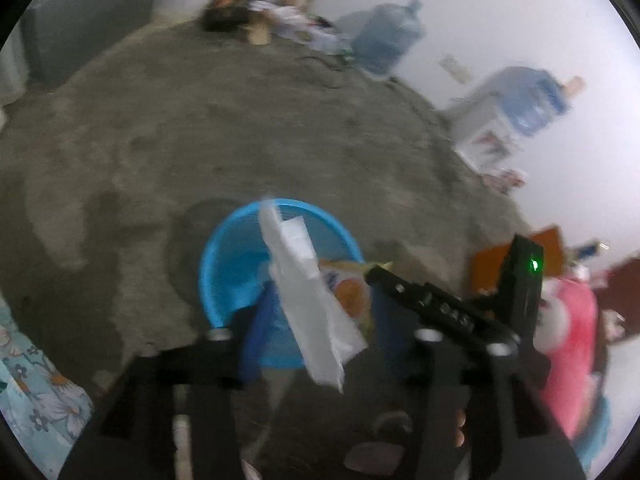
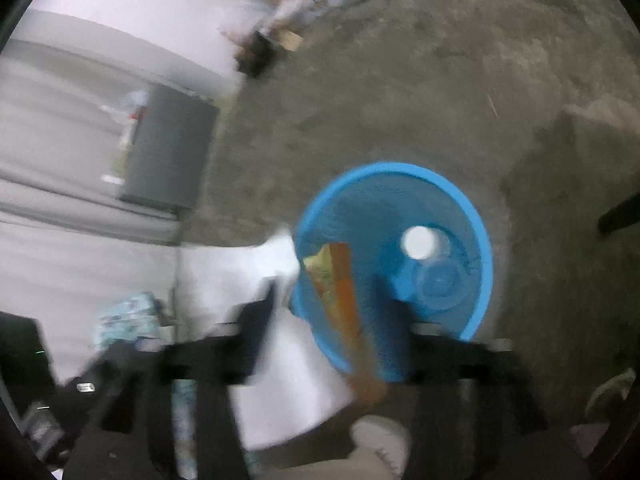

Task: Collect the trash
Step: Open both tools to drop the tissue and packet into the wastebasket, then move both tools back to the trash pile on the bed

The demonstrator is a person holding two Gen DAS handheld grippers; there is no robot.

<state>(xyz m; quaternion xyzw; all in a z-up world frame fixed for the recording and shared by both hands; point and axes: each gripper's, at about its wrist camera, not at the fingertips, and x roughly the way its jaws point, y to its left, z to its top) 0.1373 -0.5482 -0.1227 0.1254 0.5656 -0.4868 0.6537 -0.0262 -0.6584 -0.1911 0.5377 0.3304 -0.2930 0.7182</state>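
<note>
White crumpled paper (image 1: pixel 308 300) above blue basket (image 1: pixel 228 264).

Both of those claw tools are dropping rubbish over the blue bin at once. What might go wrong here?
1. The white paper hangs between open jaws of the left gripper, partly outside the blue basket rim, so it could land on the floor.
2. The orange wrapper leans across the rim and might tip out.
3. The right gripper sits close to the left one; they could bump.
</note>
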